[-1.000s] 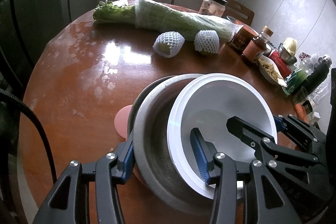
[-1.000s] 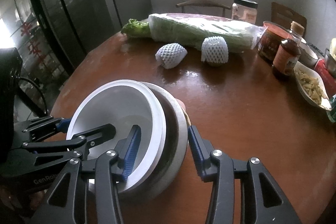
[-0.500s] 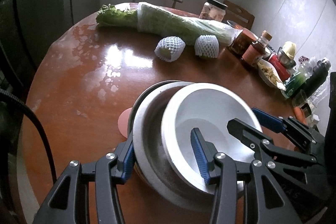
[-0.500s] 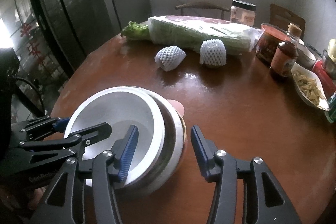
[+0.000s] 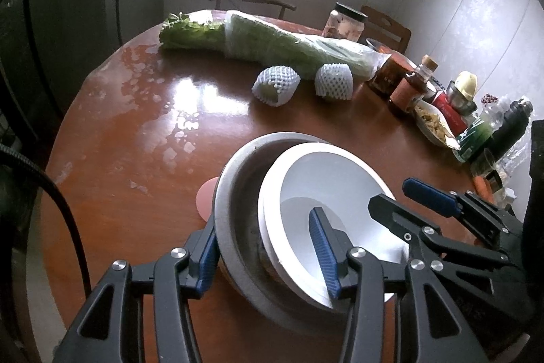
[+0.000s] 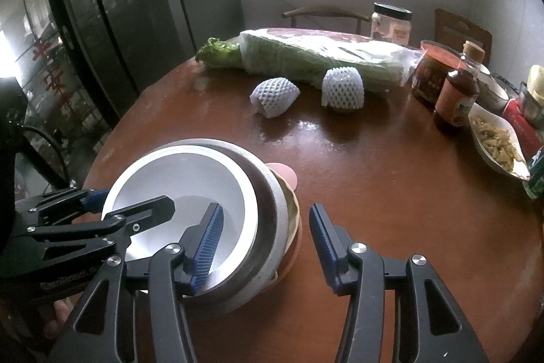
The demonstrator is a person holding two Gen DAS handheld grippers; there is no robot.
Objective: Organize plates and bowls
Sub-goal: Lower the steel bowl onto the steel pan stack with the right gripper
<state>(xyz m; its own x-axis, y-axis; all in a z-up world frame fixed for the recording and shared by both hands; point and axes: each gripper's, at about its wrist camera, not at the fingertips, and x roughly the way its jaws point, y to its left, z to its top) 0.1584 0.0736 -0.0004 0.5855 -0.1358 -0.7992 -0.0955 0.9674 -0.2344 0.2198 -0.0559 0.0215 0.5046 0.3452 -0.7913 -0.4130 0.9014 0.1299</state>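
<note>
The white bowl point(image 5: 326, 193) sits nested inside the larger grey bowl point(image 5: 238, 193), tilted toward one side, not seated level; the pair rests on a stack of flat plates, of which a pink plate point(image 6: 284, 174) and a yellowish rim show beneath, at the near edge of the round wooden table point(image 6: 374, 176). The step in hand appears to be stacking the bowls, and nesting looks nearly done. The next move would call for letting go cleanly and settling the white bowl flat (its tilt could let it slide). The left gripper point(image 5: 265, 249) straddles the near walls of both bowls, one pad against the grey bowl's outer wall and the other inside the white bowl, seemingly clamped across them. The right gripper point(image 6: 265, 242) stands apart: one finger inside the white bowl, the other clear of the stack, gripping nothing.
</note>
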